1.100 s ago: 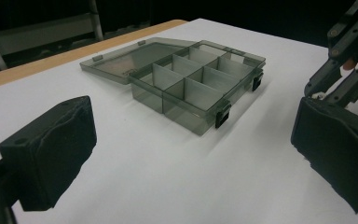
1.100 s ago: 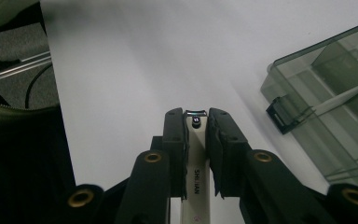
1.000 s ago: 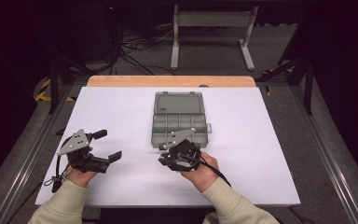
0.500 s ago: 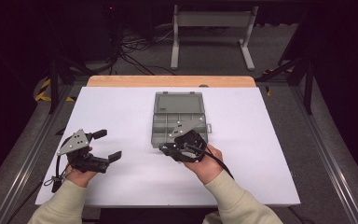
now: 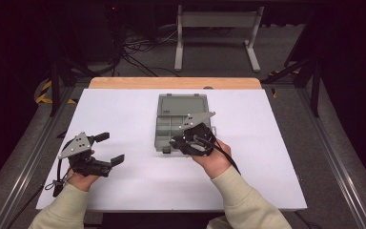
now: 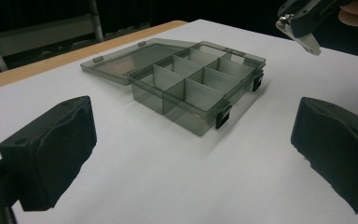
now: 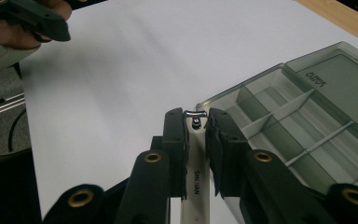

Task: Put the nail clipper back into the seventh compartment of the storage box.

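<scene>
Metal nail clipper (image 7: 195,154) clamped between right gripper (image 7: 196,140) jaws.

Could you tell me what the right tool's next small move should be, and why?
Probably carry the nail clipper forward over an open compartment of the organiser box and lower it. The right tool is shut on the clipper at the box's near edge, the lid lies open, and the visible compartments look empty.

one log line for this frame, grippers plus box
left gripper: open, idle on table | right gripper: shut on nail clipper | organizer box: lid open, compartments look empty
</scene>
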